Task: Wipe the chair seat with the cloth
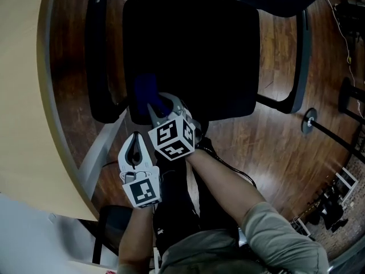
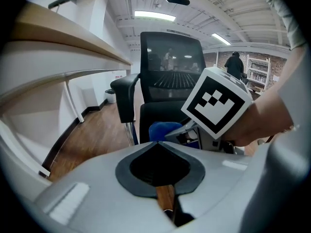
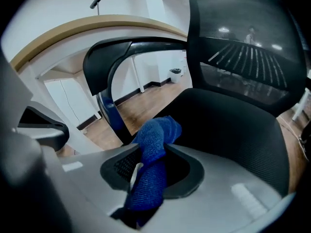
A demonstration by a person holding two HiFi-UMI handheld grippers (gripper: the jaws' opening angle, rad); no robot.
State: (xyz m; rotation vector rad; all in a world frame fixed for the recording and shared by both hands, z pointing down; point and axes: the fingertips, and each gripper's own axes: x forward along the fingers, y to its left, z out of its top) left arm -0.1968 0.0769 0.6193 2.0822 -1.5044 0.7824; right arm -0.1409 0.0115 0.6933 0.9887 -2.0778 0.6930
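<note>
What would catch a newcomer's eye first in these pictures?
The bright blue cloth stands out, pinched in the right gripper at the front left part of the black chair seat. The left gripper sits just beside it, nearer the person, shut and empty. A curved pale desk fills the left side.

Dark reddish plank floor [image 1: 274,124] across the right half of the head view, with a curved pale-wood desk top [image 1: 23,96] down the left edge and a round stand base [image 1: 309,120] at mid right. In the left gripper view, white wall [image 2: 102,52] and a white desk leg [image 2: 74,101] at left, a strip light [image 2: 154,16] at top centre. At far right, pale shelving [image 2: 257,72] against what looks like brick.
</note>
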